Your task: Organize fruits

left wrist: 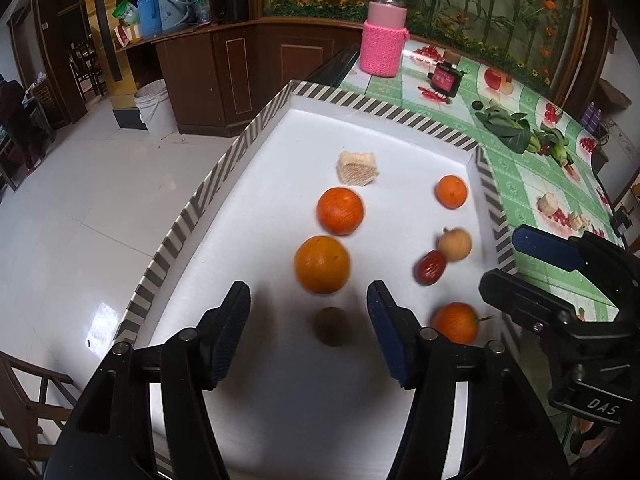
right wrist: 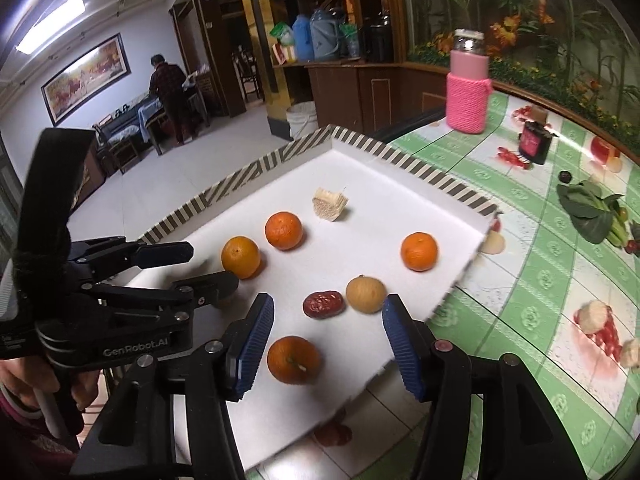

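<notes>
While apart, both claws [left wrist: 309, 320] [right wrist: 328, 344] agape

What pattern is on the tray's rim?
Diagonal dark grey and cream stripes run along the tray rim; it shows best in the left wrist view.

- A lived-in home, in a dining or living area with glossy white floor tiles [left wrist: 80, 184].
- A dark wooden counter [left wrist: 208, 60] carries blue thermos flasks [left wrist: 150, 12] and a kettle; a white plastic bucket [left wrist: 154, 106] stands on the floor beside it.
- The table wears a green fruit-print tablecloth [right wrist: 540, 280], with a jar in a pink knitted sleeve [right wrist: 468, 88].
- A framed horse painting [right wrist: 86, 78] hangs over seating, where a person [right wrist: 168, 92] stands.
- Artificial flowers and bamboo [left wrist: 480, 8] line the wall.
</notes>
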Tool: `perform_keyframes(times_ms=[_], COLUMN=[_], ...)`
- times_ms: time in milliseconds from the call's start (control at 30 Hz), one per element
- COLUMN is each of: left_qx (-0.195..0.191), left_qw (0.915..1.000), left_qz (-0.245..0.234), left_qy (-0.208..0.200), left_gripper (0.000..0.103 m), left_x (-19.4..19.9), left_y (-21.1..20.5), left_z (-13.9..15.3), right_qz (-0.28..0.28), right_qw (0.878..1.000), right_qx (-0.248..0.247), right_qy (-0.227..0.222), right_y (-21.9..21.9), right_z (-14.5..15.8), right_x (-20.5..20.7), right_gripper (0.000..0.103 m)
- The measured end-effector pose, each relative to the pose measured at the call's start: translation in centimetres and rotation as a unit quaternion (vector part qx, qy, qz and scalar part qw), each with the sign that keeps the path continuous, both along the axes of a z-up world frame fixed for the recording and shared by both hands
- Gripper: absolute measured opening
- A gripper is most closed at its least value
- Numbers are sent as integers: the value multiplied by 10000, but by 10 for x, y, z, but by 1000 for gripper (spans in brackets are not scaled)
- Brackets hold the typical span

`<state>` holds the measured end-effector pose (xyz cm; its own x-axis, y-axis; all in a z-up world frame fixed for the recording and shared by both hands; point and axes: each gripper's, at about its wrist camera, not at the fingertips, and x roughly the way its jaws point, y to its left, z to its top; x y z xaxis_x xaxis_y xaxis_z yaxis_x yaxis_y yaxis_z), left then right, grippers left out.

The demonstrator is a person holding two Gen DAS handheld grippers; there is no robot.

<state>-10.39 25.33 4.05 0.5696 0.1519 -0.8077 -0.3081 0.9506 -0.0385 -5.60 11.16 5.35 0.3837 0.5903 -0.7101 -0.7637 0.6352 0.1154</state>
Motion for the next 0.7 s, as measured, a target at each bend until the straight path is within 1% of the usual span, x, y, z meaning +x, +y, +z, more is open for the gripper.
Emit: perform_keyframes(times_ms=[100, 233, 367, 400, 433, 467, 700], left_qx=[18, 66, -24, -47, -71, -88, -59], left_qw=[10000, 9997, 9992, 9990, 9988, 9984, 9959], left_qz=[-41, -137, -318, -359, -407, -474, -859], left_qy=[-87, -214, -257, -258, -260, -281, -283], left_gripper=[60, 60, 66, 68, 72, 73, 73], left_x=[2, 6, 13, 14, 16, 19, 32], left_y=[-8, -24, -45, -50, -55, -63, -106], left_z=[6, 13, 16, 17, 17, 18, 21], right_qz=[-112, -272, -487, -544, -611, -690, -1158], right_qw=[9999, 9995, 9987, 9984, 9979, 9974, 9931], right_qx=[83, 159, 163, 168, 176, 191, 189], right_qy=[-41, -47, -70, -71, -74, -72, -41], right_y=[-12, -31, -54, -60, -66, -73, -121], right_z=[6, 9, 12, 13, 13, 13, 12], right_x=[-3, -4, -5, -5, -5, -4, 2], right_gripper=[62, 64, 65, 68, 69, 71, 71])
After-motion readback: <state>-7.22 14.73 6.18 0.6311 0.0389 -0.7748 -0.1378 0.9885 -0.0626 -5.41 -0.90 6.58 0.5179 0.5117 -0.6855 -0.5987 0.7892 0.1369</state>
